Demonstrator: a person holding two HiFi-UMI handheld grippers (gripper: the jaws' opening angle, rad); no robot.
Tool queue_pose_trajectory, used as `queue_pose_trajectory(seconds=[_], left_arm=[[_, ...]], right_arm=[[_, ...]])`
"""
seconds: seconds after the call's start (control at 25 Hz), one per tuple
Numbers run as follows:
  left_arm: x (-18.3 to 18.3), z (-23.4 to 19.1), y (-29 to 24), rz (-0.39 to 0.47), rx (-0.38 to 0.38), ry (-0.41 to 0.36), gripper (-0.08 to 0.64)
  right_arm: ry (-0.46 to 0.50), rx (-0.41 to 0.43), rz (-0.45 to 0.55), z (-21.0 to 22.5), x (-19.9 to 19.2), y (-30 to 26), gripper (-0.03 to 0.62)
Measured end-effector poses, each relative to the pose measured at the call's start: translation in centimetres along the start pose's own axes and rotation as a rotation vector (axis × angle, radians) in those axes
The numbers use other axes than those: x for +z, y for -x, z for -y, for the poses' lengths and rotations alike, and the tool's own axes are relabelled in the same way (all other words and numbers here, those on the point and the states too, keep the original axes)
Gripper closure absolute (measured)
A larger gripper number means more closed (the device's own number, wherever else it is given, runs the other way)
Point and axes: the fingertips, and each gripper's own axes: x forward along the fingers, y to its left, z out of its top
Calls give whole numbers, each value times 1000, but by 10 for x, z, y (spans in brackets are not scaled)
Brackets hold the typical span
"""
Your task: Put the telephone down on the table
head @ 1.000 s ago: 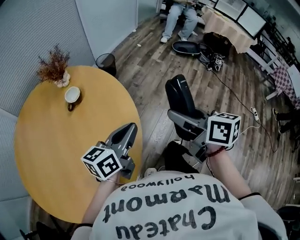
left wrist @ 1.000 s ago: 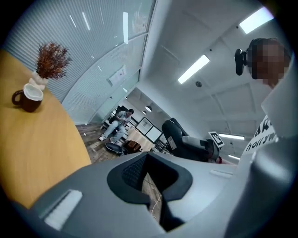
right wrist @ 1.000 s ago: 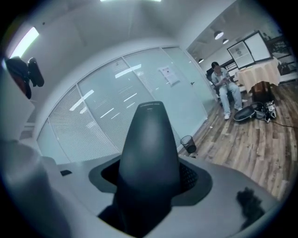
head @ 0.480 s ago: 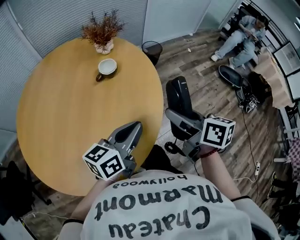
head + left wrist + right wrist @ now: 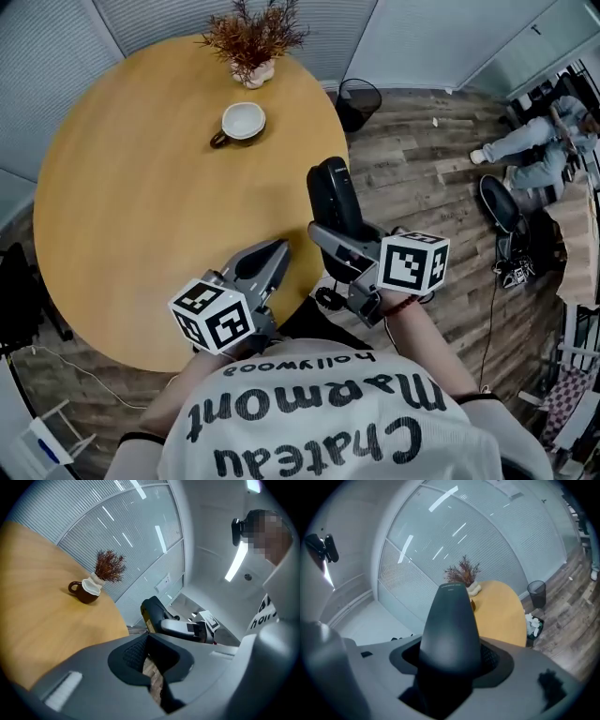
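We hold the telephone (image 5: 330, 192) in the right gripper (image 5: 342, 246). Its fingers pinch the lower part of the black handset, and the rounded top end points away from us. In the right gripper view the telephone (image 5: 451, 620) rises straight out from between the fingers and fills the gap between them. It is not down on the table (image 5: 141, 187). From the head view it hangs in the air just beside the table's right edge, with wooden floor under most of it.

The left gripper (image 5: 267, 255) hovers over the near edge of the table, well apart from the telephone. Its fingers are pressed together on nothing (only a thin sliver of floor shows between the pads in the left gripper view), and that view also catches the telephone (image 5: 152, 613) off to the side beyond the table's rim.

Farther across the round tabletop a cup (image 5: 243, 122) stands near a small vase of dried twigs (image 5: 253, 37), both well apart from our grippers. A dark waste bin (image 5: 359, 98) sits on the floor just past the table, and a person (image 5: 534, 150) sits far off to the right.
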Motion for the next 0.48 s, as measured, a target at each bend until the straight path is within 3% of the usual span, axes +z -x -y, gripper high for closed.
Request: queue_pose_trajectory(seconds=[0.28, 0.48], left_arm=[[-15, -26, -40, 40, 106, 16, 554], [-24, -26, -32, 37, 189, 35, 554]], right_arm=[[29, 96, -162, 42, -11, -42, 288], [53, 135, -251, 39, -20, -61, 288]])
